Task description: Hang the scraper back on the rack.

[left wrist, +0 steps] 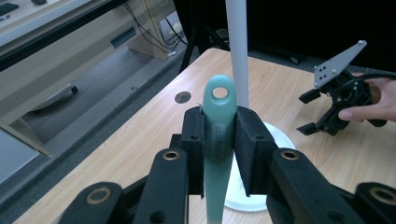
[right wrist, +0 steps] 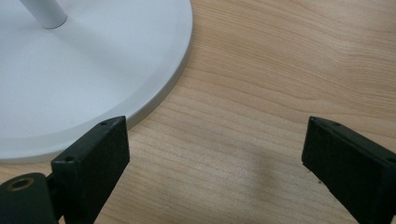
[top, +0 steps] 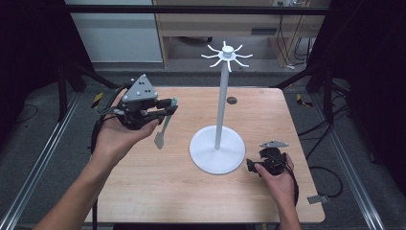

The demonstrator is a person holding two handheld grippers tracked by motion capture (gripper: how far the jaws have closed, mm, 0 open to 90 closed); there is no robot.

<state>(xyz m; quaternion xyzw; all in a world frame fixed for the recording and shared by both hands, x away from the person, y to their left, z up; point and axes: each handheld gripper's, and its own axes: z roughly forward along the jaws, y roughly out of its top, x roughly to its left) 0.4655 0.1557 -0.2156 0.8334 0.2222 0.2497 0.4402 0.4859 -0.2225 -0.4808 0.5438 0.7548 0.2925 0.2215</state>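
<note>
My left gripper [top: 168, 106] is shut on the handle of a pale green spatula [top: 163, 130], which hangs blade down above the table's left half. In the left gripper view the spatula [left wrist: 218, 135] sits clamped between both pads, its hanging hole above them. A white stand [top: 220, 103] with hooks around its top rises from a round base [top: 210, 158] at the table's middle. My right gripper [top: 250, 166] rests low by the base's right edge, jaws wide apart. In the right gripper view the right gripper [right wrist: 215, 163] has bare wood between its jaws, next to the base's rim [right wrist: 154, 93].
The wooden table [top: 158, 191] has a small dark hole [top: 231, 100] behind the stand. Dark frame rails run along both sides of the table. A wooden cabinet [top: 215, 24] stands beyond the far edge.
</note>
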